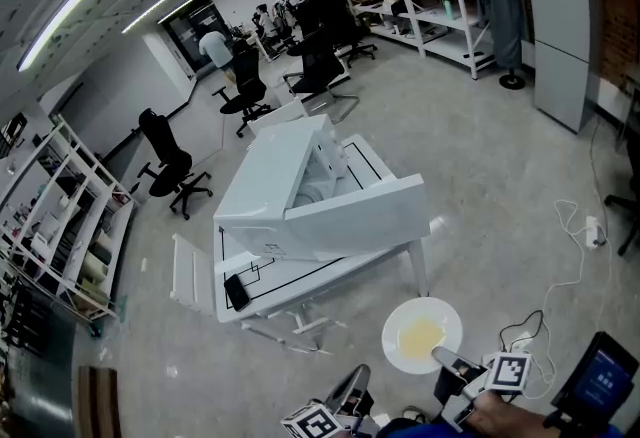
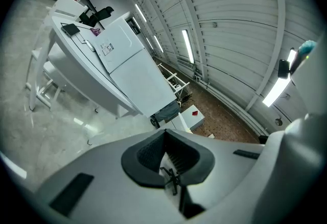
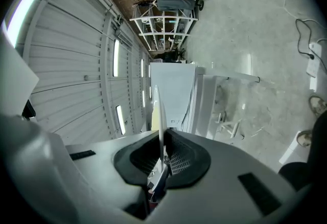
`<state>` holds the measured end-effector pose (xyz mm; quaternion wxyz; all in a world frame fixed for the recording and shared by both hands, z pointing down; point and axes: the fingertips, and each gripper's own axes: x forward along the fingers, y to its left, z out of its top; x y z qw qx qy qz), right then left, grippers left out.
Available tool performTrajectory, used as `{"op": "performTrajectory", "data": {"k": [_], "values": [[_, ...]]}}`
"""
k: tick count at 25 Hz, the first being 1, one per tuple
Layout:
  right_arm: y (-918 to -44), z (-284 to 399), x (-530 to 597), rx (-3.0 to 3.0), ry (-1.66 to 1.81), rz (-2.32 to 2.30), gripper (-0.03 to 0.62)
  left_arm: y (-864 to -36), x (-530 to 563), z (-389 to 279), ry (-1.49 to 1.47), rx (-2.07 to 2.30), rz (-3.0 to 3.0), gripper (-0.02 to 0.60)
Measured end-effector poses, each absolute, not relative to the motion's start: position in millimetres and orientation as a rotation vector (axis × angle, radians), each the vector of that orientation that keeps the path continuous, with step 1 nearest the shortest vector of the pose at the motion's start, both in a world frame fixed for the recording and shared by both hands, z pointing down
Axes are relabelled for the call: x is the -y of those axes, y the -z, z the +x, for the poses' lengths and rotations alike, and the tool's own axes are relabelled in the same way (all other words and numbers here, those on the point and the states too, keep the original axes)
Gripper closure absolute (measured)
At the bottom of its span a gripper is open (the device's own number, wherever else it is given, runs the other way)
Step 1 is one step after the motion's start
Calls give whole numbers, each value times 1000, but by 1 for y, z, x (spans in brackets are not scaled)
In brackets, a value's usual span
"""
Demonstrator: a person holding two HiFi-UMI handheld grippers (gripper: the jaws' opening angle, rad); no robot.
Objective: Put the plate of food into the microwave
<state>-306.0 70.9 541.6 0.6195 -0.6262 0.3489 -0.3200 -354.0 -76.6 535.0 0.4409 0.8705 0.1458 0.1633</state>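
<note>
While rim-pinched by right hand-held gripper, round white plate, yellow food; left hand-held gripper closed, empty.

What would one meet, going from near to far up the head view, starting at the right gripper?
right gripper → plate of food, held in its jaws → microwave, door open → black office chairs → person at the far end

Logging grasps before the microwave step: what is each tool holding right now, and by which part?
The right tool pinches the plate of food by its near rim. The left tool is shut and empty.
</note>
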Motion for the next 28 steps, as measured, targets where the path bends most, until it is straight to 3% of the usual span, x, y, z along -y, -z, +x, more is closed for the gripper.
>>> {"op": "performTrajectory", "data": {"k": [16, 28], "values": [[-552, -306, -67, -710, 709, -1507, 577, -561, 99, -354, -471, -409, 2129, 575], [-554, -223, -97, -692, 701, -1485, 577, -538, 65, -267, -476, -430, 2158, 575]]}}
